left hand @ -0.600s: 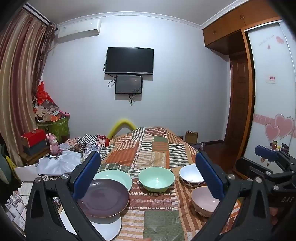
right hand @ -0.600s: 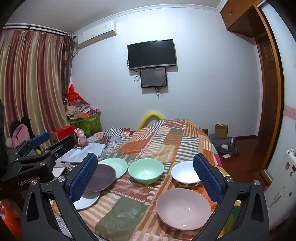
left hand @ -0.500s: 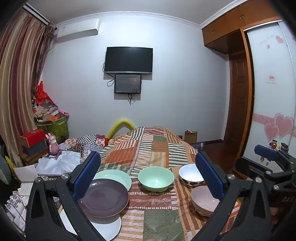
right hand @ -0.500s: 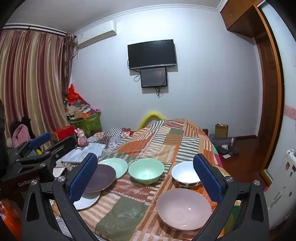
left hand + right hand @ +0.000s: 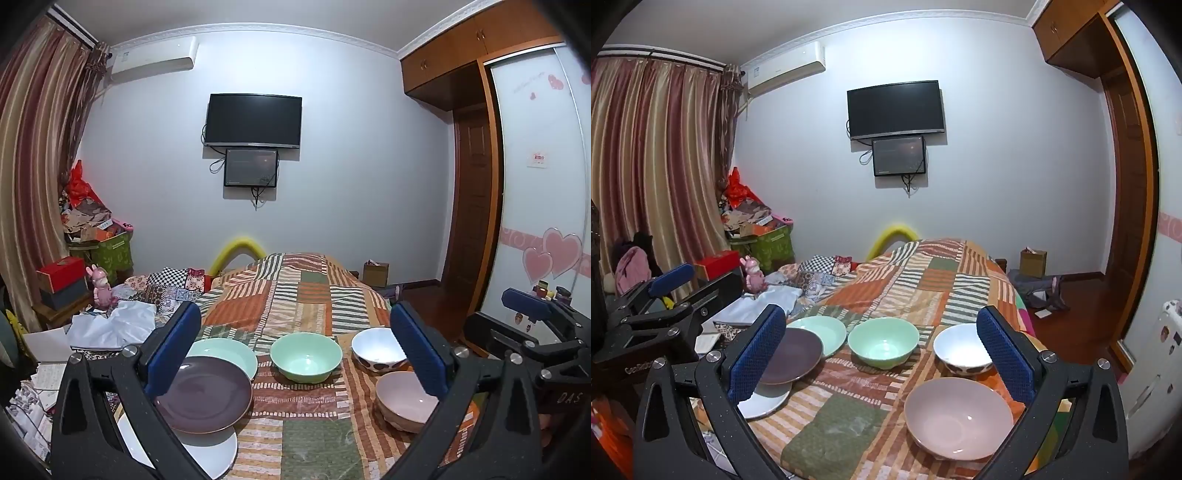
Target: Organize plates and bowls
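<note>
On the patchwork bedspread [image 5: 295, 295] [image 5: 923, 280] lie a purple plate [image 5: 210, 395] [image 5: 790, 354], a pale green plate [image 5: 225, 352] [image 5: 822, 328] behind it and a white plate [image 5: 207, 452] [image 5: 764, 402] partly under the purple one. To their right sit a green bowl [image 5: 306, 356] [image 5: 883, 341], a white spotted bowl [image 5: 376, 350] [image 5: 960, 352] and a pink bowl [image 5: 404, 400] [image 5: 958, 417]. My left gripper [image 5: 295, 354] hovers open above the near dishes, empty. My right gripper [image 5: 882, 358] is open too, holding nothing.
Left of the bed, clutter covers a low surface: papers, white cloth [image 5: 114, 325], a pink rabbit figure [image 5: 100, 286], red box [image 5: 61, 273]. A wardrobe [image 5: 535, 221] and door stand right. A cardboard box [image 5: 1032, 262] sits on the wooden floor.
</note>
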The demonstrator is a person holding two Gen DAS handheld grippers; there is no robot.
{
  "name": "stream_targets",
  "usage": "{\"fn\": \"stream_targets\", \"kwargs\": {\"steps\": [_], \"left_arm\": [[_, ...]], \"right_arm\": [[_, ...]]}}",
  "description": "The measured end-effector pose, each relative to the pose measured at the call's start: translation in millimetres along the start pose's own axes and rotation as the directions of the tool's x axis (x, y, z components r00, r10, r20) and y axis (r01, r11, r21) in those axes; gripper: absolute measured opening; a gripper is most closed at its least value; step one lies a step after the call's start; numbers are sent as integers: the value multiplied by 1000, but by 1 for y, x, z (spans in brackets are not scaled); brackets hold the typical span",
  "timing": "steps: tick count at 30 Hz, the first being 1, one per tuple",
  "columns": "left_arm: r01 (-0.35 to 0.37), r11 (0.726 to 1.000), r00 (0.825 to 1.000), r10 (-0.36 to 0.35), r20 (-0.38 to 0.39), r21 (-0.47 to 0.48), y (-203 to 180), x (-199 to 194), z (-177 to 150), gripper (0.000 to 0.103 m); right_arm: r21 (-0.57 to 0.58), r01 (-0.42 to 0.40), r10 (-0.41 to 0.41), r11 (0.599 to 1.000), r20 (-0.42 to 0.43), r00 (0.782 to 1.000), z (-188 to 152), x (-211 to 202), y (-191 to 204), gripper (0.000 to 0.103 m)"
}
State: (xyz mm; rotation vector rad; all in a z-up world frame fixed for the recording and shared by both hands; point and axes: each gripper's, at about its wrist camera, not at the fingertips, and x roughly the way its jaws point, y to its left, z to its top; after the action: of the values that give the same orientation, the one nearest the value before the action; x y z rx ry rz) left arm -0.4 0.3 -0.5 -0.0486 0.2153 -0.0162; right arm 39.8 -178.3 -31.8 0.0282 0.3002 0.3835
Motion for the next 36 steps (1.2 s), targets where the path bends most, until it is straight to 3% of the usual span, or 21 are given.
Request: {"fn": "stream_targets", "kwargs": {"steps": [36], "left_arm": [[6, 1000, 1000, -6, 1, -9, 3, 3, -2, 103]], "right_arm": [[4, 2, -2, 1000, 7, 1000, 3, 0, -1, 103]]}}
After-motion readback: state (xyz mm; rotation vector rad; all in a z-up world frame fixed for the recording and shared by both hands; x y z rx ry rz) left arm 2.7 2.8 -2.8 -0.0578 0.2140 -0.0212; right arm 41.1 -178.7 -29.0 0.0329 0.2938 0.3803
